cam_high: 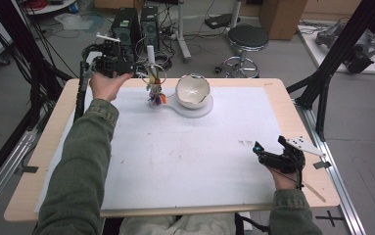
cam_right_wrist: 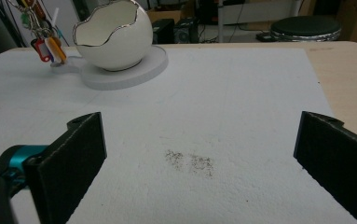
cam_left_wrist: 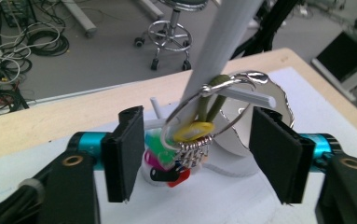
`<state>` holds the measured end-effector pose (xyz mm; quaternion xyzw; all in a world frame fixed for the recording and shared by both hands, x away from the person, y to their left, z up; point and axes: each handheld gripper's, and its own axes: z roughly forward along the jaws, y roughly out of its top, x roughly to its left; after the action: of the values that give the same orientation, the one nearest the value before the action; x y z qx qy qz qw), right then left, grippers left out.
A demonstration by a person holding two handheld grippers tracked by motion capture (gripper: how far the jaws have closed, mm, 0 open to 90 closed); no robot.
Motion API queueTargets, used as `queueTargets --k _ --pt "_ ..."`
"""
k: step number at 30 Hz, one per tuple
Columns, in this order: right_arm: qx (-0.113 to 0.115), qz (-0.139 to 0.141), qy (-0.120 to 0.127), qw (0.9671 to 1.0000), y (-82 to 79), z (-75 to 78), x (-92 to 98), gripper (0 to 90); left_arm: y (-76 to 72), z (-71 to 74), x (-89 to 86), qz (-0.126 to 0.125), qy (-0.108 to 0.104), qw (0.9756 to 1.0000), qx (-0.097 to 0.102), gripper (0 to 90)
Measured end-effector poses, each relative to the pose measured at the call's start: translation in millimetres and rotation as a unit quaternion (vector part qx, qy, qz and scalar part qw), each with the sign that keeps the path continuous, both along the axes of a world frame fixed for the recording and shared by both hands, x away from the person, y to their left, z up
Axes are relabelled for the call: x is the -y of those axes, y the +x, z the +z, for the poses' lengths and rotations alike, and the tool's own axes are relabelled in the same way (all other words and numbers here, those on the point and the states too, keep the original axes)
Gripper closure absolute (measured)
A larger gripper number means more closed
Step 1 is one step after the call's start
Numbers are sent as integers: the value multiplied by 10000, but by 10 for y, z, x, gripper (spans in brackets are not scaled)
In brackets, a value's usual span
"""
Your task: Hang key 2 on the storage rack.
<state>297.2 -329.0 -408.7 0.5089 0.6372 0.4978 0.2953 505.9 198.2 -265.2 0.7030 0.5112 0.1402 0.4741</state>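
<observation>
A metal key ring point(cam_left_wrist: 192, 140) with coloured tags hangs on a peg of a white stand point(cam_left_wrist: 223, 42) at the far left of the mat. In the high view the key ring point(cam_high: 155, 90) sits just left of a white egg-shaped bowl point(cam_high: 193, 90) on a round white base point(cam_high: 202, 108). My left gripper point(cam_left_wrist: 197, 154) is open, its pads on either side of the ring and clear of it. My right gripper point(cam_right_wrist: 199, 163) is open above the bare mat at the near right, far from the bowl point(cam_right_wrist: 113, 39) and the key tags point(cam_right_wrist: 45, 44).
A white mat point(cam_high: 185, 156) covers most of the wooden table and has a dark smudge point(cam_right_wrist: 190, 163) under my right gripper. Beyond the far edge stand a stool point(cam_high: 246, 39), computer towers point(cam_high: 126, 24) and floor cables. Black frame posts flank both sides.
</observation>
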Motion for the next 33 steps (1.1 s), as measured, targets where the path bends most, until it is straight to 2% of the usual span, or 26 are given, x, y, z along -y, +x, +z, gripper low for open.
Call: queueTargets --k 1,3,5,6,7,8,11,14,17,19,21,27,33 --pt "2 5 -3 10000 -1 0 1 14 -12 -10 -18 100 -147 9998 -7 296" --pt "2 6 11 10000 -3 1 0 14 -47 -20 -64 155 -258 9995 3 225" --pt "-9 -10 6 10000 -2 0 2 14 -81 -25 -80 329 -129 9994 16 122" --pt "-6 -15 1 10000 -1 0 2 14 -103 -28 -78 525 61 9986 -8 47" --pt "8 -12 -7 10000 2 -1 1 14 -126 -33 -87 633 176 9978 12 16" --pt "-26 -15 22 10000 -1 1 -6 14 -146 -39 -99 703 181 9973 53 16" --pt "-5 -8 3 10000 0 3 -12 14 -199 -69 -147 702 99 9973 172 16" --pt "-7 -4 1 10000 -2 2 -10 14 -240 -118 -170 657 183 9975 167 16" --pt "-21 -20 8 10000 -1 2 -10 14 -292 -164 -178 574 371 9974 225 16" --pt "-16 -11 -3 10000 0 3 -13 14 -328 -195 -195 358 437 9981 248 16" --pt "3 -7 -22 10000 4 4 -15 14 -375 -218 -222 274 481 9982 236 16" --pt "7 37 -46 10000 18 3 -31 14 -514 -281 -282 364 511 9977 250 16" --pt "2 27 -37 10000 21 2 -36 14 -634 -315 -276 280 678 9969 289 16"
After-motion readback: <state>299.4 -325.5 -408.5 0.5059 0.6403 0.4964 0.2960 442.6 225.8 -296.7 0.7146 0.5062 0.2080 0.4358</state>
